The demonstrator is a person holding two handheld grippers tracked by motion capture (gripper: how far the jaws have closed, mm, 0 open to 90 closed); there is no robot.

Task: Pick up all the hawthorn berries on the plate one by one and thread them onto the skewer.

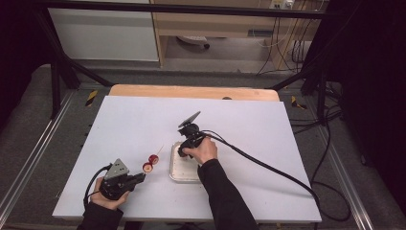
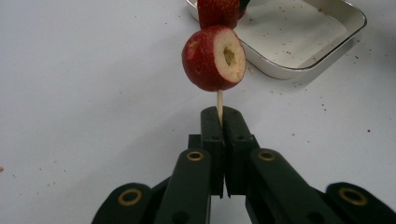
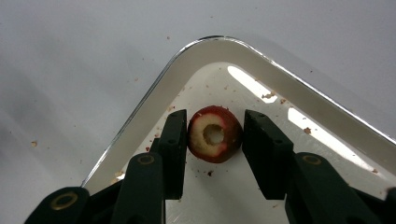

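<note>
My left gripper (image 1: 138,178) (image 2: 219,114) is shut on the bare end of a thin wooden skewer (image 2: 219,100). Two cored red fruits are threaded on it, the nearer one (image 2: 215,58) (image 1: 147,167) and a farther one (image 2: 217,11) (image 1: 153,158). The skewer points toward a shallow white tray (image 1: 184,173) (image 2: 303,44). My right gripper (image 1: 183,152) (image 3: 215,116) is down in a corner of that tray (image 3: 154,93). It is open, and its jaws stand on either side of a third cored red fruit (image 3: 215,134) lying on the tray floor.
The white table top (image 1: 134,124) carries red crumbs around the tray. A wooden board edge (image 1: 191,91) runs along the back. The right gripper's cable (image 1: 268,165) trails across the table to the right front.
</note>
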